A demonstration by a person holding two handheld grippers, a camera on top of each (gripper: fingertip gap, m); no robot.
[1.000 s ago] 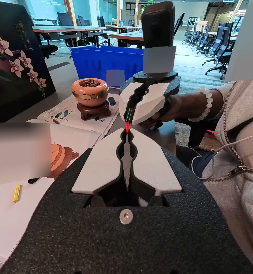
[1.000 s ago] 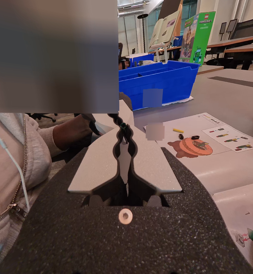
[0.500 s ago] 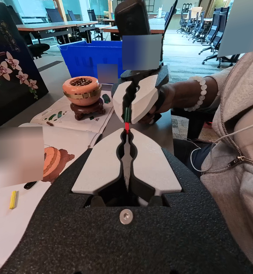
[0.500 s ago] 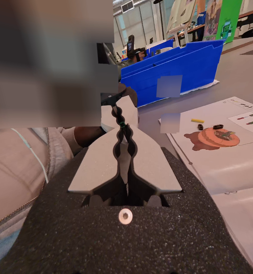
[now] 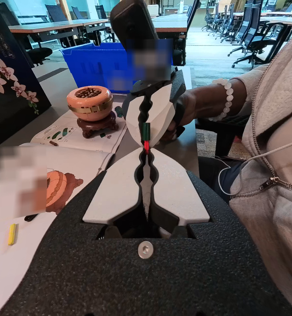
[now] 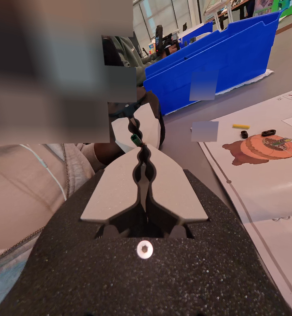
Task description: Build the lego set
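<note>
Two grippers are met tip to tip above the table edge. The left gripper (image 5: 146, 151) is clenched on a red pin (image 5: 146, 146), whose far end is seated in a green sleeve (image 5: 146, 131) pinched by the right gripper (image 5: 146, 136). Behind, a peach pot model (image 5: 90, 106) is stood on an open instruction booklet (image 5: 83, 157).
</note>
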